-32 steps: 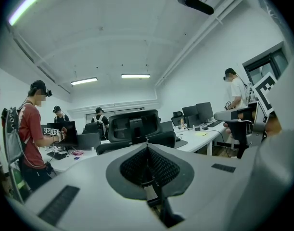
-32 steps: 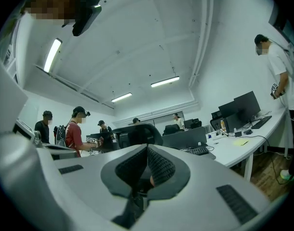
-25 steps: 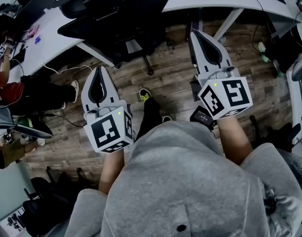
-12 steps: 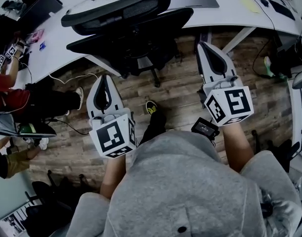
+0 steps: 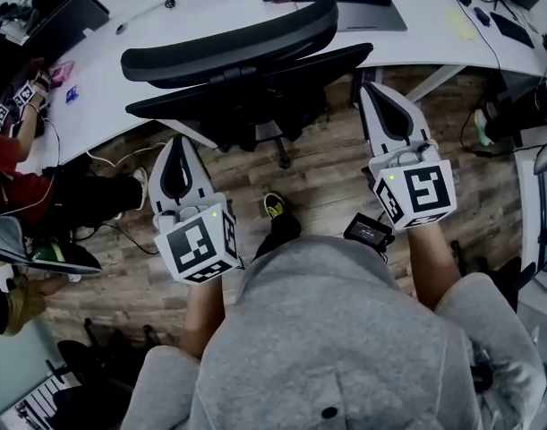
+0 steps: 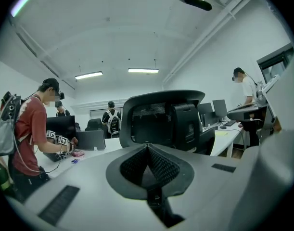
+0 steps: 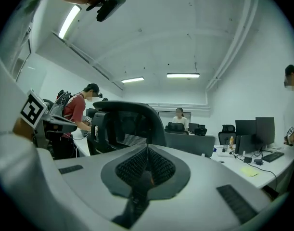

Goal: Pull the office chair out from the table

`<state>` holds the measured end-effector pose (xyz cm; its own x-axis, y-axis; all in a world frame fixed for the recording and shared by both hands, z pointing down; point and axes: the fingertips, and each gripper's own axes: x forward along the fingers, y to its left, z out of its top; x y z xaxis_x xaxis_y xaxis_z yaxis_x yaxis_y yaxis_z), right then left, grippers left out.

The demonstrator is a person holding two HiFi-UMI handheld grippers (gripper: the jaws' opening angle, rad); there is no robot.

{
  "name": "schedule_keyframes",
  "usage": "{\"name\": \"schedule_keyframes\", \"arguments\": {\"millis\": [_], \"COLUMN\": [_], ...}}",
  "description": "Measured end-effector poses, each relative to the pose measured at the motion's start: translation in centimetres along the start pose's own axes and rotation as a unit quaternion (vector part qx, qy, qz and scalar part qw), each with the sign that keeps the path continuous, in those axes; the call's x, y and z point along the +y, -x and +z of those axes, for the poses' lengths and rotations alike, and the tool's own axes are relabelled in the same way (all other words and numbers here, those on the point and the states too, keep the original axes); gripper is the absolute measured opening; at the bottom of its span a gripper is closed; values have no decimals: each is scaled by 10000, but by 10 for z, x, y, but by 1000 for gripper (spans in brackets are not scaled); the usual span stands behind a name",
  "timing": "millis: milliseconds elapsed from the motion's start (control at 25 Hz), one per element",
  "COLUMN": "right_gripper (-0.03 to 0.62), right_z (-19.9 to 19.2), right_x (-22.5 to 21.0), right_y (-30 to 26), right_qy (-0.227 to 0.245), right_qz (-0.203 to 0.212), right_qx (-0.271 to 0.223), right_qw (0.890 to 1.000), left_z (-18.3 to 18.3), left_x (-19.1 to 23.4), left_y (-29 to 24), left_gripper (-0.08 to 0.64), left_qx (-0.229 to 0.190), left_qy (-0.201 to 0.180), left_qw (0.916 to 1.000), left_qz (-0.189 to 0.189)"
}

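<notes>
The black mesh office chair (image 5: 242,70) sits tucked at the white table (image 5: 112,25), just ahead. The left gripper (image 5: 177,141) and right gripper (image 5: 374,88) are both pinched together on nothing. Closed like that, they could slip off the backrest. The wheels are hard to see and might snag.

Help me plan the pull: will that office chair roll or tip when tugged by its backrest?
It probably rolls easily: the chair stands on a legged base over hard wood floor. Pulled high, the tall backrest may recline or rock before the base follows.
</notes>
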<state>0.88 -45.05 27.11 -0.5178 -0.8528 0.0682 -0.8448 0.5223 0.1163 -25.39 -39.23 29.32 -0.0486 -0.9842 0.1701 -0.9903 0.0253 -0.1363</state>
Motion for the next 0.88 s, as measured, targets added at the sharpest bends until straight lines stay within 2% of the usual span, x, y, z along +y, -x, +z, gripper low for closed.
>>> {"name": "schedule_keyframes", "arguments": {"millis": [440,880], "right_gripper": [28,29], "right_z": [2,5], "right_x": [-1,-5], "right_y": [-40,-59], "right_qy": [454,1051], "right_qz": [-119,-179], "right_qx": [82,203], "right_qw": [9989,9941], "left_z": [-6,-17], "left_x": [38,77], "left_y": [-34,-61], "left_gripper": [11,11], "left_qx": [-12,-20], "left_qy": [28,-137], "left_qw": [10000,9999], "left_qz": [39,-79]}}
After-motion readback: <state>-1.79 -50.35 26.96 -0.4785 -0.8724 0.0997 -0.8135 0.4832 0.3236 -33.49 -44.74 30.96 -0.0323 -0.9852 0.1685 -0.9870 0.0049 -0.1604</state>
